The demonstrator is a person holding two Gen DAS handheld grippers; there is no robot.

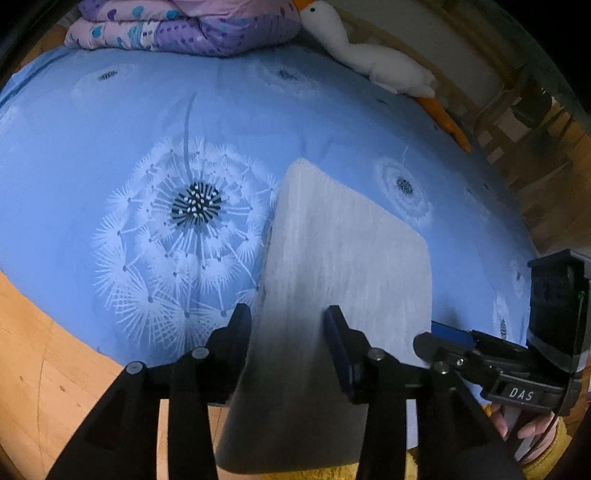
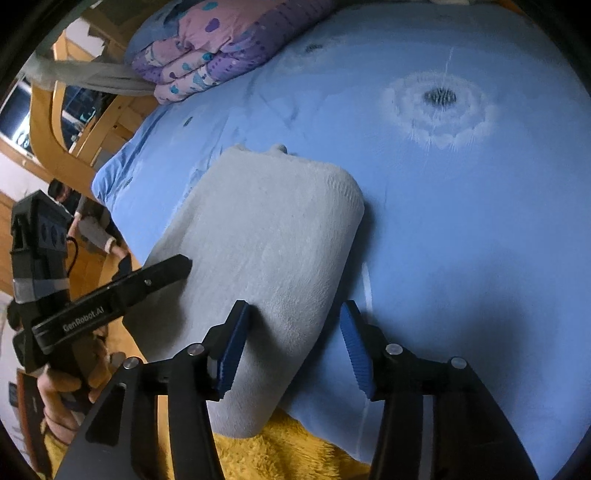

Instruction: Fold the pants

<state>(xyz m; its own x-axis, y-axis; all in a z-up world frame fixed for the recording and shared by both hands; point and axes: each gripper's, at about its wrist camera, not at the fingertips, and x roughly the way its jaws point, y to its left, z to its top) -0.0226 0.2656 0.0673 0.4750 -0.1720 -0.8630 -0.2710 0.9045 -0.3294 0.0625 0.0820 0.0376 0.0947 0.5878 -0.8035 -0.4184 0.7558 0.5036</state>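
Observation:
The pale grey fleece pants (image 1: 347,251) lie folded into a long strip on the blue bed, reaching off its near edge. My left gripper (image 1: 288,325) is open, its jaws either side of the strip's near part. In the right wrist view the pants (image 2: 266,236) run up the middle left, with a rounded fold at the far end. My right gripper (image 2: 291,332) is open, straddling the strip's right edge; its left finger (image 2: 232,347) rests on the fabric. The left gripper also shows in the right wrist view (image 2: 110,295), the right gripper in the left wrist view (image 1: 480,354).
A blue dandelion-print bedspread (image 1: 147,147) covers the bed. A folded purple quilt (image 1: 184,26) and a white goose plush (image 1: 369,59) lie at the far end. Wooden floor (image 1: 37,350) is at left, a wooden chair (image 2: 74,122) beside the bed, yellow fleece (image 2: 295,450) near me.

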